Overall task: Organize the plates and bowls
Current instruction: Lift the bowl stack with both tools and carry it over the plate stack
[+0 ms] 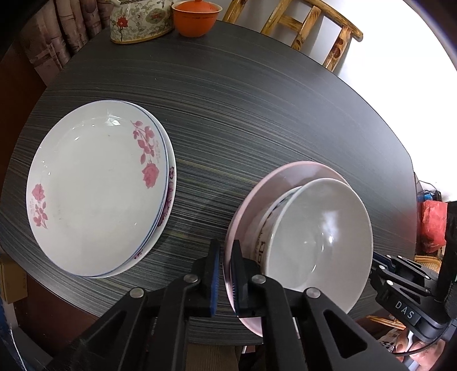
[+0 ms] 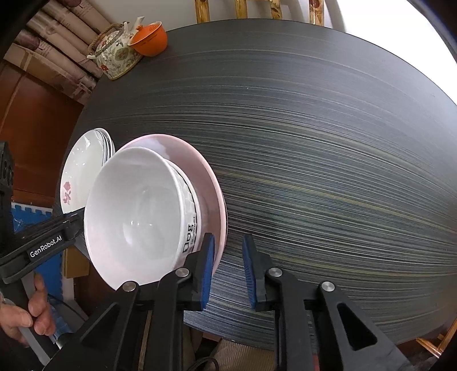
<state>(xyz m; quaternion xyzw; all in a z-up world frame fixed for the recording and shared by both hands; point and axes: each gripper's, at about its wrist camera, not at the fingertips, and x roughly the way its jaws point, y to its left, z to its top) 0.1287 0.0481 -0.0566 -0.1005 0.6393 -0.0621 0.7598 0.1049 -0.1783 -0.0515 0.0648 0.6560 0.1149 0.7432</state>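
A pink plate (image 1: 300,171) near the table's front edge carries two nested bowls. The upper one is a plain white bowl (image 1: 314,228), and it sits in a bowl with black square marks (image 1: 261,248). My left gripper (image 1: 225,274) is shut on the pink plate's left rim, one pad on each side. In the right wrist view the pink plate (image 2: 182,151) has its right rim just inside my right gripper (image 2: 228,268). That gripper is open: the rim lies by the left pad and the right pad stands apart. Left of this, a stack of rose-patterned plates (image 1: 94,194) rests on the table.
On the far left of the dark striped table (image 1: 257,100) stand a flowered teapot (image 1: 137,22) and an orange lidded cup (image 1: 194,20). A wooden chair (image 1: 314,25) stands behind the table. A hand (image 2: 31,311) holds the left gripper's handle.
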